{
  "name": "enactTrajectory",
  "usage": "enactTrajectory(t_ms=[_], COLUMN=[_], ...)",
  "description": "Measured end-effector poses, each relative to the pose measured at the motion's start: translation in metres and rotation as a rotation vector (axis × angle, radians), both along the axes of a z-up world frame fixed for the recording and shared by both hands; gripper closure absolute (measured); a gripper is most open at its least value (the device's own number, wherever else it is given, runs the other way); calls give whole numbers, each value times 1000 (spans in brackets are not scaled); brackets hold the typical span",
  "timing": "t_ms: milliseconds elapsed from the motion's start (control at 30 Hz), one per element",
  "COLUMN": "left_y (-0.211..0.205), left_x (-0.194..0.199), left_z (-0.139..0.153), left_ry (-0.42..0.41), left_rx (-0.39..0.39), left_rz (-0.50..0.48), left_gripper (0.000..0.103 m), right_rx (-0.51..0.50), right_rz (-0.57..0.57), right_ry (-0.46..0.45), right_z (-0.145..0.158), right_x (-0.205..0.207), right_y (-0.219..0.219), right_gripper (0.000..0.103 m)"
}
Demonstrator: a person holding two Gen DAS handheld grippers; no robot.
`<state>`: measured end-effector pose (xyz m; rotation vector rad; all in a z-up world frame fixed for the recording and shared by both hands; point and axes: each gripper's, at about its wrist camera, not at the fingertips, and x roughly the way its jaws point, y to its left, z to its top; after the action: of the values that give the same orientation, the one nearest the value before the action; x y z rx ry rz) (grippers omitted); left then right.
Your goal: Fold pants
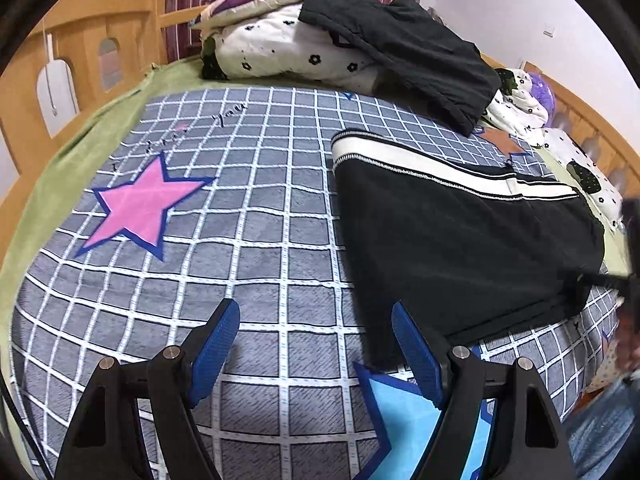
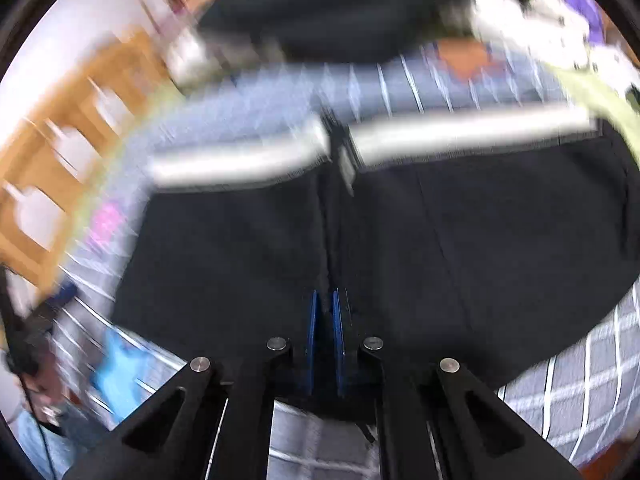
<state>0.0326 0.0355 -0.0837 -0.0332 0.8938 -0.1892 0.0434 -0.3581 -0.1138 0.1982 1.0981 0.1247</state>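
Observation:
Black pants (image 1: 460, 248) with a white striped waistband (image 1: 420, 164) lie flat on the right half of the checked bed cover (image 1: 256, 240). My left gripper (image 1: 316, 312) hangs open above the cover, with nothing between its blue pads; its right finger is at the pants' near left corner. In the blurred right wrist view the pants (image 2: 440, 240) fill the middle, with the waistband (image 2: 460, 132) at the far side. My right gripper (image 2: 326, 308) is shut at their near edge, with black cloth between the pads. In the left wrist view the pants' right edge is drawn out to a point.
A pile of bedding (image 1: 288, 52) with another black garment (image 1: 400, 44) on top lies at the head of the bed. Wooden bed rails (image 1: 80, 48) run along the left and right sides. A pink star (image 1: 140, 204) marks the cover's left half. A person's jeans (image 1: 600, 440) show at the lower right.

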Motion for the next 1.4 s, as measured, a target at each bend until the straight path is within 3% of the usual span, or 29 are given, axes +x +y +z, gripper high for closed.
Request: enactTrajectory(t_ms=[67,133,200,267,400,567,600,667,767,867,967,1133,1200,1267,1333,1400], left_y=[-1,-1,-2,-5,-10,-13,-14,-16,-20,-27,-37,-62,-72,-77,-77,-74], left_x=[3,5,7,10,19,24,25,26,27,31,34,31,29,27,25,24], left_z=[-1,0,2,2,-2,-11,-12,-13,-13,-15,-19,-31,-38,-41,-36,-25], left_ry=[9,13,11,4,-2,19,20,19,4,6,24,91,110,113,109,106], left_rx=[-1,-22,-45,-44,-38,-60,-57,-54,-52,-60,-48,1,21,38,40,28], left_rz=[3,7,7,9,27,22,22,22,16,8,1,-63,-90,-96,-85,-61], left_gripper=[26,26,26,26,26,26,26,26,26,26,26,26,25,24,25,26], right_rx=[-29,-52,-33,-30,-71,-93,-98,-117,-24,22,-93,-106,-101,-189,-203,-259], right_rz=[16,47,41,24,41,63,73,118,139,87,104,84,82,110,142,158], right_ry=[8,-34,-90,-151,-135,-1,7,-48,-202,-177,-40,-116,-137,-76,-18,-40], right_z=[-11,5,21,35,32,-16,-24,-16,25,20,-24,7,19,7,-13,-10], right_x=[-1,-3,-6,0,43,94,99,97,85,87,94,60,33,16,6,7], right_y=[7,11,10,7,12,20,24,33,19,1,7,0,-1,6,13,22], right_gripper=[93,88,67,55,54,54,57,87,89,87,77,70,54,54,50,51])
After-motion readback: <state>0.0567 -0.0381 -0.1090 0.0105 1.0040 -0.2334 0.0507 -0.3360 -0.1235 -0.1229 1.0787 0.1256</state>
